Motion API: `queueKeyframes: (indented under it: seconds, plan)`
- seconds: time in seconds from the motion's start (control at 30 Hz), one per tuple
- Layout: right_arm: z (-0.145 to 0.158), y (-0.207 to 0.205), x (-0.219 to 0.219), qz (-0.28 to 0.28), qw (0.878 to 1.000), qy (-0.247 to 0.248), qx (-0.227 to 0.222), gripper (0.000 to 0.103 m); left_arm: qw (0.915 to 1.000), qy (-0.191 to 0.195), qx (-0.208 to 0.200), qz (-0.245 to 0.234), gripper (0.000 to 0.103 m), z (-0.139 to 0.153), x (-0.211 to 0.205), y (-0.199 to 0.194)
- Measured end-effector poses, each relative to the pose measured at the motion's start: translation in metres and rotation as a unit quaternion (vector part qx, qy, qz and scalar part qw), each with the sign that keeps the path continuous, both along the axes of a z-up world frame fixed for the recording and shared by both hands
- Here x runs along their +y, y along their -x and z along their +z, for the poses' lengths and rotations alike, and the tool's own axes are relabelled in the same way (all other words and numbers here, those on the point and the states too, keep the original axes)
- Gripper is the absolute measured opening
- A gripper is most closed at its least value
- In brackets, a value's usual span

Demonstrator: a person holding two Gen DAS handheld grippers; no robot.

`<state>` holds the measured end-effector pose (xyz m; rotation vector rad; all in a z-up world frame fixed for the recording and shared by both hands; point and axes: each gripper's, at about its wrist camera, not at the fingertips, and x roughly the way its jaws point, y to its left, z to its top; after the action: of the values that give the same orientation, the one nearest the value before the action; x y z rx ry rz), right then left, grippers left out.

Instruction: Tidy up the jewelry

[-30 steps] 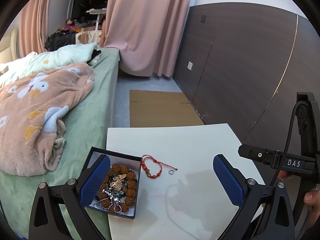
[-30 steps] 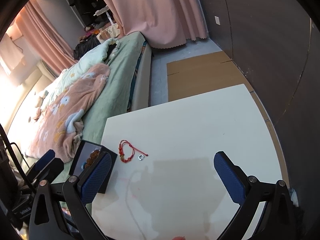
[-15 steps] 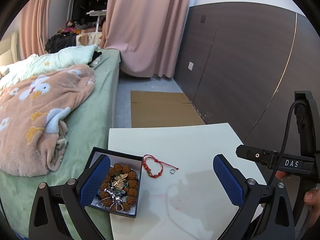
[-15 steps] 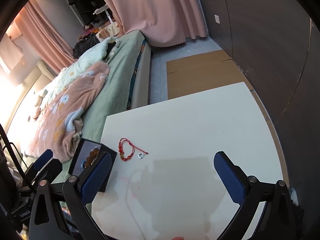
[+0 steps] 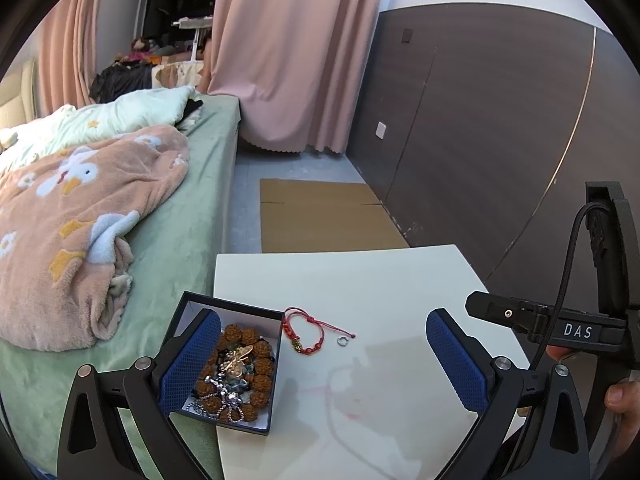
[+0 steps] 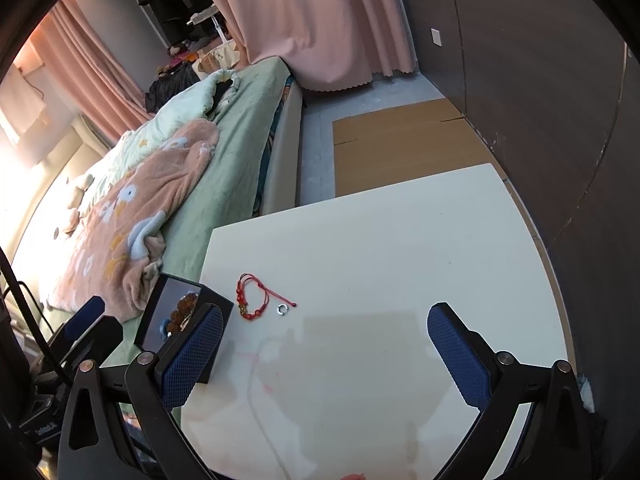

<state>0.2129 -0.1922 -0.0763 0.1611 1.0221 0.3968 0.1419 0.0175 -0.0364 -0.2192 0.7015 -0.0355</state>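
On the white table point(image 5: 380, 280) point(image 6: 400, 240) lies a red cord bracelet point(image 5: 303, 332) point(image 6: 250, 296) with a small silver ring point(image 5: 342, 341) point(image 6: 283, 309) just right of it. A dark open jewelry box point(image 5: 228, 364) point(image 6: 176, 312) sits at the table's left edge, holding a brown bead bracelet point(image 5: 248, 368), a gold piece and silver chains. My left gripper point(image 5: 324, 360) hovers open above the box and bracelet, nothing between its blue pads. My right gripper point(image 6: 324, 356) is open too, nearer than the bracelet and ring, holding nothing.
A bed point(image 5: 176, 216) with green sheet and a peach duck-print blanket point(image 5: 72, 216) runs along the table's left side. Flat cardboard point(image 5: 324, 212) lies on the floor beyond the table. A dark panelled wall point(image 5: 500, 140) stands right, pink curtains point(image 5: 296, 60) behind.
The left wrist view has drifted slightly, so box and bracelet sit a little further right and up. The right gripper has hardly moved. Both stayed open.
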Motion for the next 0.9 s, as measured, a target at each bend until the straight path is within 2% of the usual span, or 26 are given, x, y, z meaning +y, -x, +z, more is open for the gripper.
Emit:
queueKeyframes:
  seconds: [0.9]
  plan:
    - [0.0006, -0.0031, -0.0025, -0.003, 1.0, -0.002, 0.005, 0.103, 0.9999, 0.004, 0.002, -0.011, 0.103, 0.002, 0.0005, -0.0012]
